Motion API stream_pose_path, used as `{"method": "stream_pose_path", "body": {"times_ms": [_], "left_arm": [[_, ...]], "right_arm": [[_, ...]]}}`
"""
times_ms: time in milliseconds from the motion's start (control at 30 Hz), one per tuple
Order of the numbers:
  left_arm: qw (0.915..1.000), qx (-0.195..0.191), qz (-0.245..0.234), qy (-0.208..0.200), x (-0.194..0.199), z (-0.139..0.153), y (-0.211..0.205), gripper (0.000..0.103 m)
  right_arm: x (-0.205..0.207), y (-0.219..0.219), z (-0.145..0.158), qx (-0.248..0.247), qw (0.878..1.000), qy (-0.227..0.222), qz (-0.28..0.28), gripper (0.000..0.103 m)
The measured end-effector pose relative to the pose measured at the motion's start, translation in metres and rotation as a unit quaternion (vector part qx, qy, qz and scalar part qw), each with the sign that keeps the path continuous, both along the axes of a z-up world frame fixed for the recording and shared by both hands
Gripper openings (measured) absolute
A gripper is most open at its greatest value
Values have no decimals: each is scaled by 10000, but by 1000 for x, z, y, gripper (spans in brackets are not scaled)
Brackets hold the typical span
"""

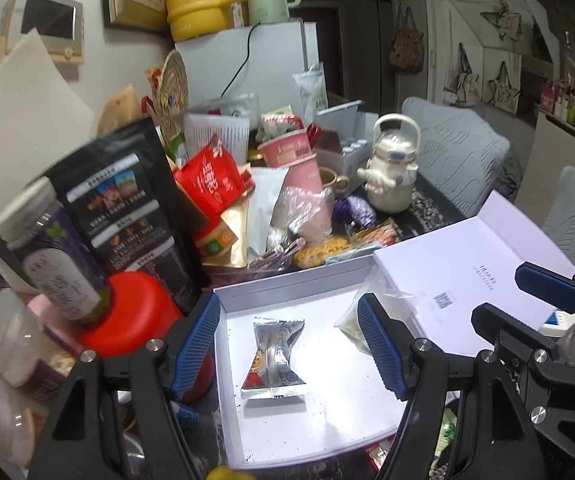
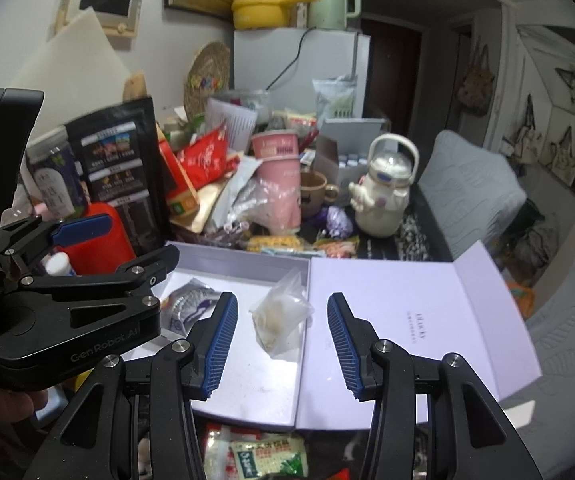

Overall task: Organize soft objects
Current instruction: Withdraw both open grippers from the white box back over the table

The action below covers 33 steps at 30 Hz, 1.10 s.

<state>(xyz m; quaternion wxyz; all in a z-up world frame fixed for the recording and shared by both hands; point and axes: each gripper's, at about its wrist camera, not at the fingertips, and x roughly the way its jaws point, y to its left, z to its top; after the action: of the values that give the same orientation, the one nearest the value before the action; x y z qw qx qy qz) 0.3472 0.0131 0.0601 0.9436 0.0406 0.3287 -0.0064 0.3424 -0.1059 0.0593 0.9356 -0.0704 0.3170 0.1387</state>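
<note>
Silver snack packet [image 1: 273, 360]: it lies flat on the floor of the white box, left of the middle, between my left claw's fingers as I see it but below them, untouched.
Clear bag [image 2: 281, 318]: a crumpled plastic bag with pale contents, lying in the same box toward its right wall, apart from the silver packet; in my right view it sits between my fingers but lower, not pinched.
White box [image 1: 287, 286]: a shallow open tray on the table, its hinged lid [image 2: 399, 320] folded flat to the right.
My left claw [image 1: 291, 350]: released, fingers spread wide over the box, nothing gripped.
My right claw [image 2: 281, 346]: released too, blue pads apart and empty, hanging over the box's right half and the lid's edge.
Behind the box: a heap of packets, among them a red pouch [image 1: 207, 182], a tall black bag [image 1: 127, 208], a pink cup [image 1: 291, 152] and a purple-wrapped sweet [image 2: 339, 220].
Left of the box: a red container [image 1: 135, 312] with a dark bottle [image 1: 55, 252] leaning just beside it.
Further right: a cream kettle-shaped bottle [image 2: 383, 188] standing upright on the table.
Near edge: a green-printed packet [image 2: 267, 456] just in front of the box.
</note>
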Motion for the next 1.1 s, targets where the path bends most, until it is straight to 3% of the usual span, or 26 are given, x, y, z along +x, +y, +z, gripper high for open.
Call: {"method": "stream_pose_path", "body": {"times_ms": [400, 567, 933, 1100], "left_arm": [[9986, -67, -142, -495, -59, 44, 2, 71], [9978, -109, -156, -630, -83, 54, 6, 71], [9972, -200, -202, -689, -131, 56, 22, 72], [9972, -237, -247, -671, -152, 51, 28, 75]], "right_arm": [[-61, -8, 44, 163, 9982, -582, -38, 54], [-86, -9, 55, 169, 9970, -760, -30, 63], [-144, -14, 63, 232, 9943, -1026, -173, 80], [-169, -11, 60, 213, 9938, -1077, -200, 80]]}}
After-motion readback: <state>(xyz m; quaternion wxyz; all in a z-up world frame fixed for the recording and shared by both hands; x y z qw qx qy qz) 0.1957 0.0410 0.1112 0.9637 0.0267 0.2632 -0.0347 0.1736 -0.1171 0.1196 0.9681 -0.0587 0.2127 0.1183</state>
